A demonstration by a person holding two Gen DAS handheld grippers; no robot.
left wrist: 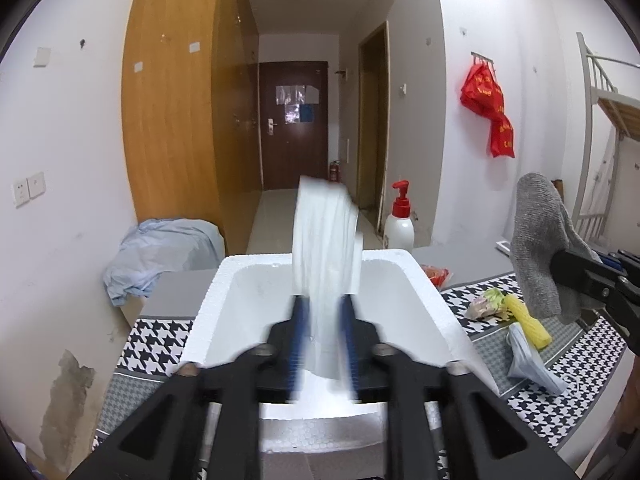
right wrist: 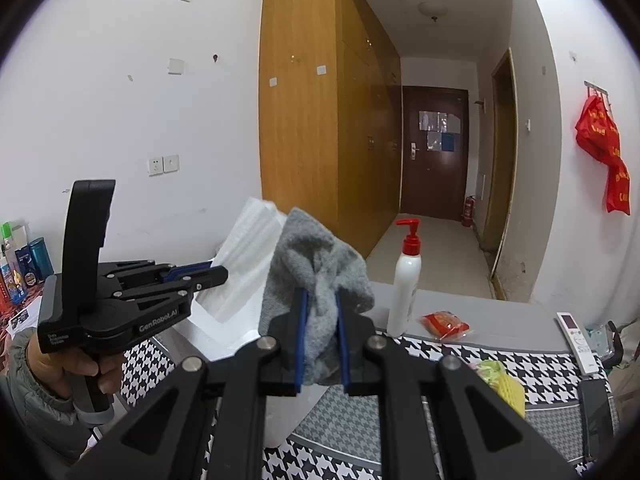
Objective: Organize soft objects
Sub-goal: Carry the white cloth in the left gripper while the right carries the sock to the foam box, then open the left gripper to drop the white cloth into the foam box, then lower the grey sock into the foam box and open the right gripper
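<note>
My left gripper (left wrist: 322,300) is shut on a folded white cloth (left wrist: 326,240) and holds it upright over the open white foam box (left wrist: 432,312). The same gripper shows in the right wrist view (right wrist: 212,272) with the white cloth (right wrist: 244,272). My right gripper (right wrist: 320,300) is shut on a grey knitted cloth (right wrist: 316,268) and holds it in the air to the right of the box. It also shows at the right edge of the left wrist view (left wrist: 560,264) with the grey cloth (left wrist: 536,240).
On the houndstooth-covered table (left wrist: 580,360) lie a yellow ribbed object (left wrist: 528,322), a pale crumpled item (left wrist: 486,304) and a face mask (left wrist: 528,356). A white pump bottle (right wrist: 406,280), a red packet (right wrist: 444,326) and a remote (right wrist: 576,340) are behind. A blue garment (left wrist: 160,252) lies at left.
</note>
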